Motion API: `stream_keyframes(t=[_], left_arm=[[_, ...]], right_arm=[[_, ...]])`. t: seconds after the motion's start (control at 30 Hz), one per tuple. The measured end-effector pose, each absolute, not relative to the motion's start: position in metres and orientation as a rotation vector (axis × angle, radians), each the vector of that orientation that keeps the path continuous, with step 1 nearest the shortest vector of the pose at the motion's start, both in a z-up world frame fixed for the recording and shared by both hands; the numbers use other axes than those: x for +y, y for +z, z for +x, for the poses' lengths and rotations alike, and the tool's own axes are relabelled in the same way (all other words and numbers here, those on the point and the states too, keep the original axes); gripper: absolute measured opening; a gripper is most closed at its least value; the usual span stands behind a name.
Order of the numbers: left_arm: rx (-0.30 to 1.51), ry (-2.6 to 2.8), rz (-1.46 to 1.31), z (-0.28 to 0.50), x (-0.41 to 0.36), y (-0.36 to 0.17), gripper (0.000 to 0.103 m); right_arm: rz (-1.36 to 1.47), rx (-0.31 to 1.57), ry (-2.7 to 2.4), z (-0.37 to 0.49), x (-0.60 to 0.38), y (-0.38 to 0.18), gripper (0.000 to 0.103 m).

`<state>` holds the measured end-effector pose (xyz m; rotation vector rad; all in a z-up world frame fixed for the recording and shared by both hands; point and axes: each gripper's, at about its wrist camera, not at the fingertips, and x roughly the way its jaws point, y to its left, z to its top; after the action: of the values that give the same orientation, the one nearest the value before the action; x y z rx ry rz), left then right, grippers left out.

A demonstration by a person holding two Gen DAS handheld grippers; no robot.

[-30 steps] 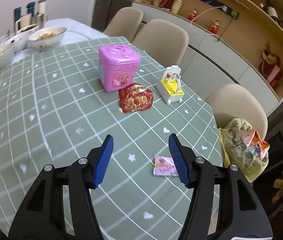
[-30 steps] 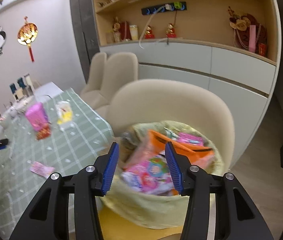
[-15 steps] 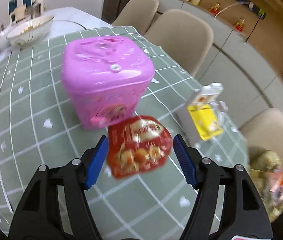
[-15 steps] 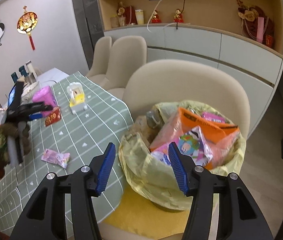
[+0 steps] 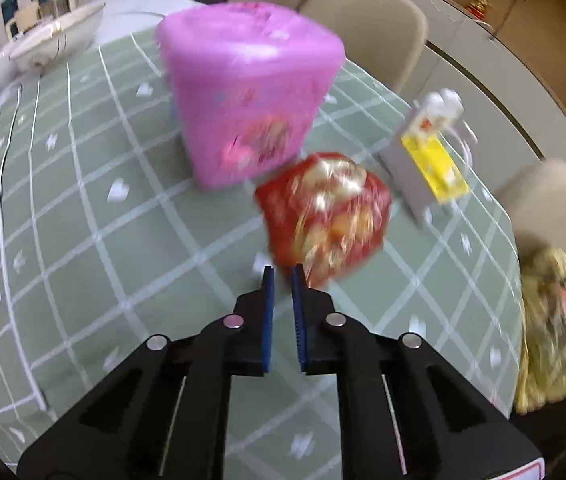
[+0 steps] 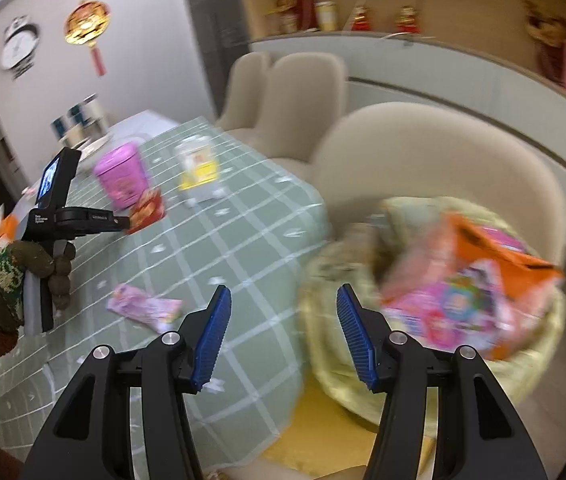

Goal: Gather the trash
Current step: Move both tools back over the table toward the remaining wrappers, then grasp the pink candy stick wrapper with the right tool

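Observation:
My left gripper [image 5: 281, 276] is shut on the near edge of a red snack packet [image 5: 325, 216], which sits just in front of a pink box [image 5: 243, 100]. In the right wrist view the left gripper [image 6: 125, 224] pinches the same red packet [image 6: 147, 210] over the table. My right gripper [image 6: 281, 328] is open and empty, low beside the table's edge. A yellow trash bag [image 6: 415, 284] full of wrappers sits on a chair to its right. A pink wrapper [image 6: 145, 308] lies on the green cloth.
A white and yellow toy [image 5: 431, 152] stands right of the red packet. Bowls [image 5: 57, 40] sit at the table's far left. Beige chairs [image 6: 295, 96] line the far side. The trash bag [image 5: 551, 332] also shows at the right of the left wrist view.
My left gripper has closed on the red packet's edge. My right gripper has swung left from above the trash bag toward the table, still open.

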<state>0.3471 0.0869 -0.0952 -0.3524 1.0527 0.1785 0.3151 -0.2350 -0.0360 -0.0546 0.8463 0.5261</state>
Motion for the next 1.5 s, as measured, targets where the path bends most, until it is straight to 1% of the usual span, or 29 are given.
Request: stream_keyframes(t=[0.13, 0.2, 0.23, 0.27, 0.4, 0.5, 0.57, 0.63, 0.67, 0.7, 0.83, 0.87, 1.03, 1.1, 1.23, 1.33, 1.4, 1.5], left_arm=[[1.049, 0.071, -0.373, 0.310, 0.091, -0.089, 0.009], [1.042, 0.048, -0.378, 0.294, 0.095, -0.083, 0.018], [1.033, 0.043, -0.382, 0.284, 0.099, -0.079, 0.026], [1.027, 0.042, -0.383, 0.280, 0.102, -0.076, 0.028], [1.008, 0.064, -0.375, 0.259, 0.122, -0.061, 0.033], [0.991, 0.051, -0.381, 0.252, 0.137, -0.050, 0.038], [0.970, 0.021, -0.368, 0.251, 0.143, -0.046, 0.044], [0.938, -0.033, -0.343, 0.255, 0.144, -0.041, 0.047], [0.927, -0.060, -0.330, 0.260, 0.142, -0.040, 0.049], [0.916, -0.092, -0.308, 0.265, 0.139, -0.039, 0.050], [0.887, -0.182, -0.176, 0.300, 0.122, -0.043, 0.052], [0.876, -0.179, -0.145, 0.312, 0.118, -0.047, 0.053], [0.892, -0.137, -0.176, 0.367, 0.117, -0.074, 0.053], [0.912, -0.122, -0.196, 0.383, 0.116, -0.086, 0.053], [0.948, -0.213, -0.228, 0.392, 0.104, -0.096, 0.053], [0.963, -0.373, -0.215, 0.378, 0.086, -0.091, 0.053], [0.943, -0.390, -0.171, 0.371, 0.080, -0.084, 0.053], [0.888, -0.349, -0.070, 0.373, 0.076, -0.072, 0.056]], right_arm=[[-0.076, 0.905, 0.676, 0.324, -0.185, -0.055, 0.052], [-0.077, 0.927, 0.734, 0.330, -0.163, -0.064, 0.052], [-0.079, 0.940, 0.773, 0.333, -0.150, -0.070, 0.052], [-0.084, 0.952, 0.819, 0.336, -0.137, -0.075, 0.052], [-0.115, 1.012, 0.955, 0.338, -0.102, -0.090, 0.052], [-0.207, 1.032, 1.005, 0.322, -0.084, -0.098, 0.052], [-0.298, 1.026, 1.002, 0.308, -0.077, -0.103, 0.052], [-0.398, 0.978, 0.952, 0.291, -0.078, -0.104, 0.044], [-0.426, 0.971, 0.924, 0.288, -0.079, -0.105, 0.032], [-0.431, 0.968, 0.900, 0.286, -0.082, -0.103, 0.024], [-0.262, 0.985, 0.773, 0.294, -0.115, -0.090, 0.019], [-0.208, 0.984, 0.728, 0.297, -0.126, -0.085, 0.016], [-0.007, 0.997, 0.527, 0.309, -0.174, -0.077, 0.016], [0.028, 0.997, 0.491, 0.310, -0.184, -0.076, 0.016], [0.045, 1.000, 0.453, 0.311, -0.196, -0.076, 0.016], [0.053, 1.000, 0.449, 0.315, -0.197, -0.078, 0.016], [0.056, 0.994, 0.449, 0.317, -0.196, -0.077, 0.016], [0.057, 0.987, 0.458, 0.316, -0.196, -0.074, 0.016]])
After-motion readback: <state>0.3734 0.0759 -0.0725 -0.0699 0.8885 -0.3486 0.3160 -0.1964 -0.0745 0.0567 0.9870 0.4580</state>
